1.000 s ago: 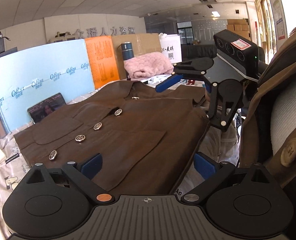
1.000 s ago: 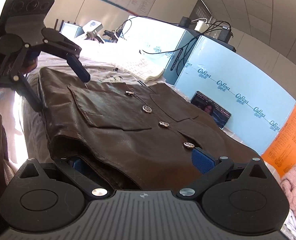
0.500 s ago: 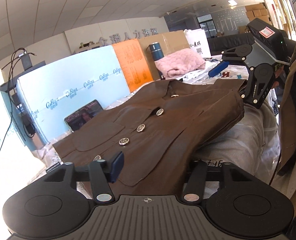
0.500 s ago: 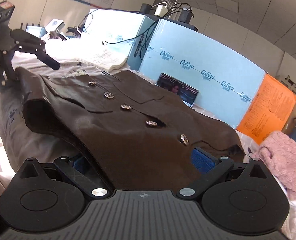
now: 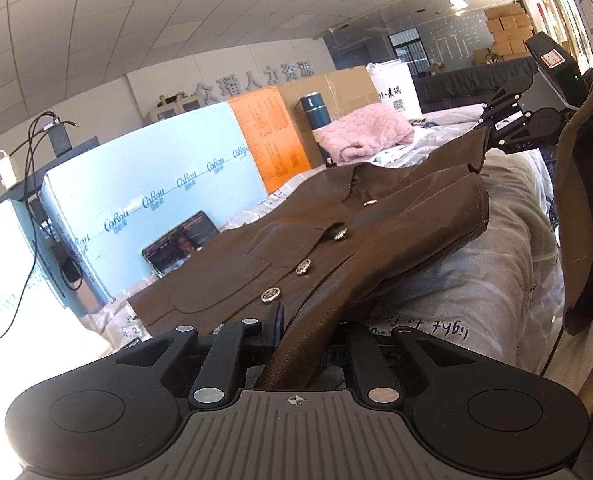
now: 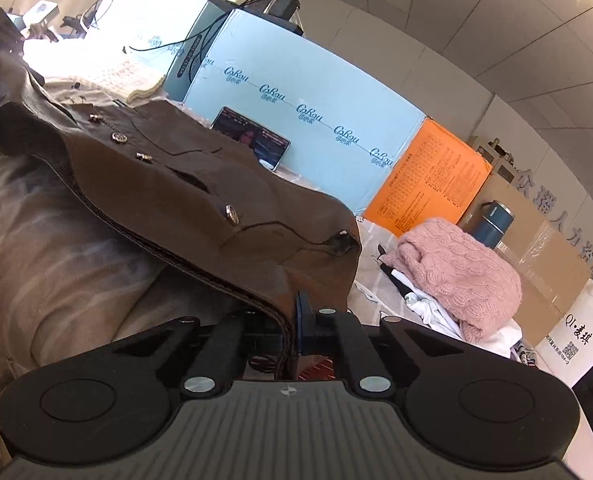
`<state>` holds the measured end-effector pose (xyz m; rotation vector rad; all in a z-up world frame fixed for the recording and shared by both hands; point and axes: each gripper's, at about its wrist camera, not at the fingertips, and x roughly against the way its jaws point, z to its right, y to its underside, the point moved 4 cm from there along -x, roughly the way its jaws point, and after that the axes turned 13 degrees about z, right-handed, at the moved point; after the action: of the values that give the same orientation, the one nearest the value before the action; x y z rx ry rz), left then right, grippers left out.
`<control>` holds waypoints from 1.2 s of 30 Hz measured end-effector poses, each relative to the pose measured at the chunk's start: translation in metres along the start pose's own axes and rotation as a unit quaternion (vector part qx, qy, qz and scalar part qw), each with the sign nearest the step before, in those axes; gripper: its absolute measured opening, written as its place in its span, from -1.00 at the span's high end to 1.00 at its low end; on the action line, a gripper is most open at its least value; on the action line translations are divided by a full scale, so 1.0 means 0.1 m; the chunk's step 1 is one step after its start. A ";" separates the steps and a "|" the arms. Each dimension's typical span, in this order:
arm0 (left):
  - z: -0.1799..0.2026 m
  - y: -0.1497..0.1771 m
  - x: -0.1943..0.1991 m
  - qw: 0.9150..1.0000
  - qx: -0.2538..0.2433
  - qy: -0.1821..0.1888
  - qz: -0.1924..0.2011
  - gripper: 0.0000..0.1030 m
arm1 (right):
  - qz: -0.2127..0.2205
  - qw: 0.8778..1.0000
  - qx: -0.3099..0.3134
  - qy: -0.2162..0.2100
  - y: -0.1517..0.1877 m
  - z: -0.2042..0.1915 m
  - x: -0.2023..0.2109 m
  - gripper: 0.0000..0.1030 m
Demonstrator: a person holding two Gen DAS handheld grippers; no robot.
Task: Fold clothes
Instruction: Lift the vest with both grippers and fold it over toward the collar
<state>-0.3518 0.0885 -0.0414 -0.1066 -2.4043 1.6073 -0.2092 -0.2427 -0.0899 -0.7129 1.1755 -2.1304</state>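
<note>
"CoRou" along the blue foam board (image 5: 148, 196); perhaps "DAS" on the right gripper (image 5: 481, 136).

Brown leather-look jacket (image 5: 376, 240), metal buttons, front up, near edge lifted off bedding

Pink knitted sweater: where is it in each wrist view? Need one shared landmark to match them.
Left wrist: pink sweater lies upper centre-right, beyond the brown jacket, just right of the teal flask.
Right wrist: pink sweater lies right of centre, right of the jacket's collar end, below the flask.
Shared landmark: orange board, which stands left of the sweater in both views.
</note>
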 end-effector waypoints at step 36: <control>-2.34 0.70 -1.97 0.974 0.216 0.048 -0.049 -0.50 | -0.008 0.994 -0.082 -0.078 -0.08 0.93 -2.55 0.84</control>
<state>-0.1097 0.2874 -0.0534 0.0138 -1.9057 1.9836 0.0264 -0.1074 -0.0826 -0.9468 1.2730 -1.9673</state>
